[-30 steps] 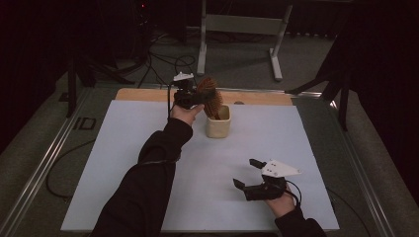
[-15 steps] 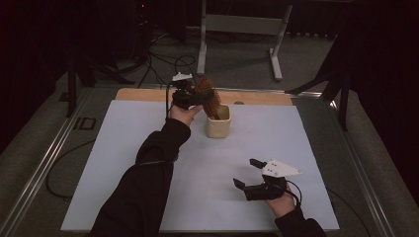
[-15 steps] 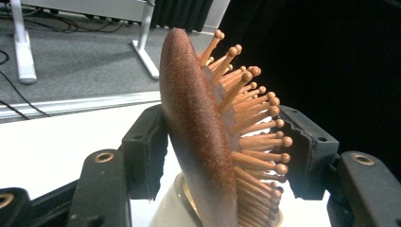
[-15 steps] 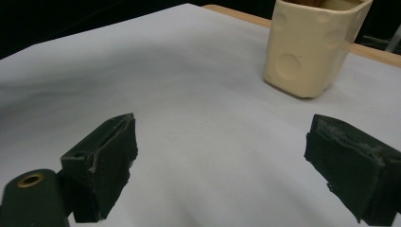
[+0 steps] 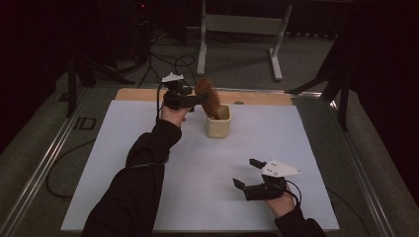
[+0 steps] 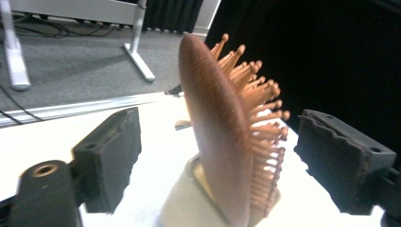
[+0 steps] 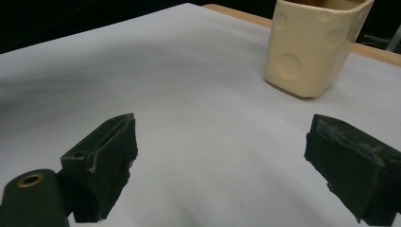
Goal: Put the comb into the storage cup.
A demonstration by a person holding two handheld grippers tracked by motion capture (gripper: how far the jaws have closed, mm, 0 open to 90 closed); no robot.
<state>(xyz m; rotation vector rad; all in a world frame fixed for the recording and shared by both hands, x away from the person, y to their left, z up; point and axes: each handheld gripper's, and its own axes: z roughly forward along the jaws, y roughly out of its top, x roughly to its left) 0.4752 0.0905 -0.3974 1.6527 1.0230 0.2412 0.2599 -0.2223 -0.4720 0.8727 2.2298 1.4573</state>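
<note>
The left gripper point(image 5: 197, 101) is up at the far side of the tabletop point(image 5: 123, 163), right next to the wooden hairbrush point(image 5: 207, 96). Its fingers point(image 6: 111, 156) have just been opening. In the left gripper view they now stand apart, one on each side of the brush, and neither one presses on it. The brush head is between them but free.

The hairbrush stands on end in the cream cup point(image 5: 218, 123), handle down inside, head sticking out on top. It leans a little. The knobby bristles point(image 6: 265, 123) point to one side. In the two earlier pictures the gripper held the brush over the same cup, so the new thing is the letting go.

That likely means the job of putting the brush in the cup is almost done. The brush seems to rest on its own, and the cup does not look tipped. What is left is to pull the left gripper back without bumping the brush.

The right gripper point(image 5: 247, 174) waits near the person's side of the tabletop. Its fingers point(image 7: 101, 161) are wide apart, with nothing between them.
</note>
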